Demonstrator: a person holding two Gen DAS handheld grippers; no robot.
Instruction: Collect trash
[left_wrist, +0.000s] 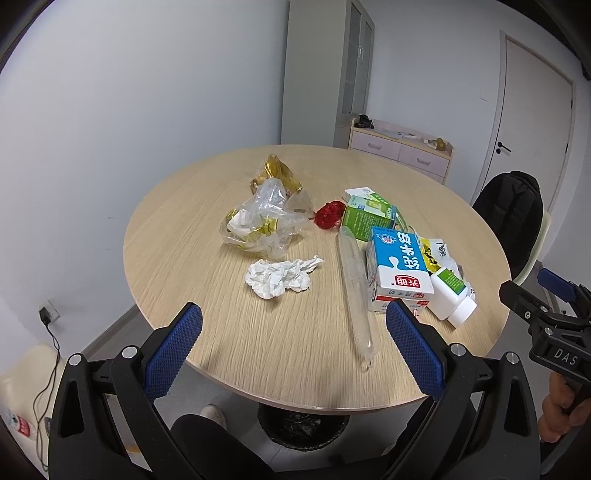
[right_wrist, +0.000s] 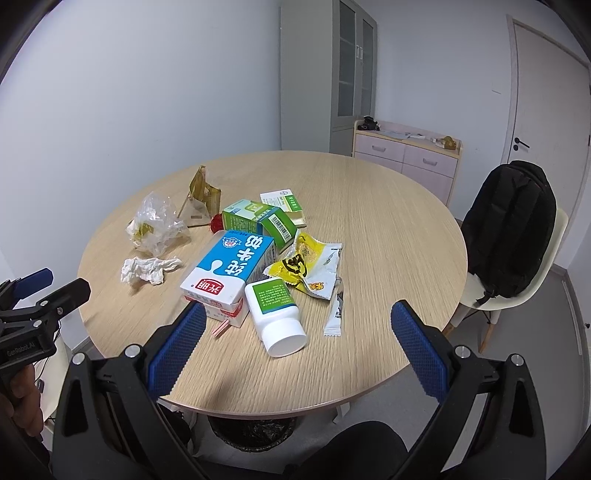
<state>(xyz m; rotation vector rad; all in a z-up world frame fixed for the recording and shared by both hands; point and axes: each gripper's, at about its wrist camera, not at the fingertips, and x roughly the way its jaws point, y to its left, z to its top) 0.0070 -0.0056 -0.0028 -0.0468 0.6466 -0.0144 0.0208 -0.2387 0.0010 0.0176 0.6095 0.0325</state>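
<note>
Trash lies scattered on a round wooden table (left_wrist: 207, 332) (right_wrist: 388, 258). A crumpled white tissue (left_wrist: 280, 277) (right_wrist: 147, 270) sits left of a blue and white milk carton (left_wrist: 399, 267) (right_wrist: 231, 271). Beside the carton lie a white bottle (left_wrist: 452, 295) (right_wrist: 277, 317), a yellow snack wrapper (right_wrist: 306, 266), green boxes (left_wrist: 367, 216) (right_wrist: 258, 221), a red ball (left_wrist: 328, 215), a clear plastic bag (left_wrist: 264, 223) (right_wrist: 157, 225) and a long clear sleeve (left_wrist: 356, 291). My left gripper (left_wrist: 293, 328) hangs open over the near table edge. My right gripper (right_wrist: 297, 328) is open above the bottle.
A bin with a black liner (left_wrist: 303, 424) (right_wrist: 251, 432) stands under the table's near edge. A chair with a black backpack (right_wrist: 513, 229) is at the right. A pink drawer unit (right_wrist: 406, 155) and a grey cabinet (right_wrist: 328, 74) line the far wall.
</note>
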